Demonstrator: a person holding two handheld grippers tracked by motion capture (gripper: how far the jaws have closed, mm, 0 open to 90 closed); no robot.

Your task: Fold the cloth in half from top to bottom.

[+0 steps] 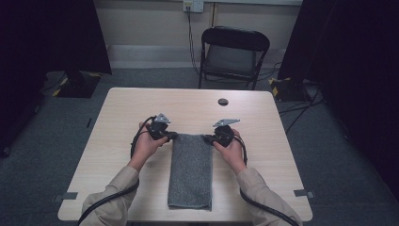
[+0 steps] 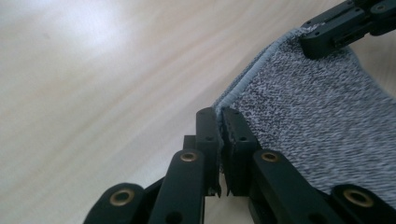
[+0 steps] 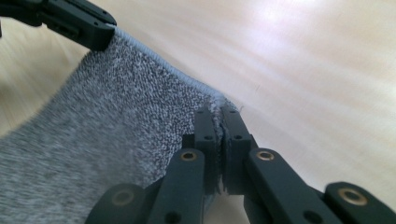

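A grey speckled towel (image 1: 190, 172) lies lengthwise on the light wooden table (image 1: 122, 106), folded into a long strip that reaches the near edge. My left gripper (image 1: 172, 136) is shut on the towel's far left corner (image 2: 219, 105); the jaws pinch the hemmed edge. My right gripper (image 1: 207, 138) is shut on the far right corner (image 3: 218, 103). In the left gripper view the towel (image 2: 317, 116) spreads to the right, with the other gripper's jaws at the top right. In the right gripper view the towel (image 3: 107, 140) spreads left, lifted a little off the table.
A small dark round hole cover (image 1: 223, 101) sits near the table's far edge. A black folding chair (image 1: 233, 54) stands behind the table. Dark curtains hang at both sides. Cables trail from both grippers over the near edge.
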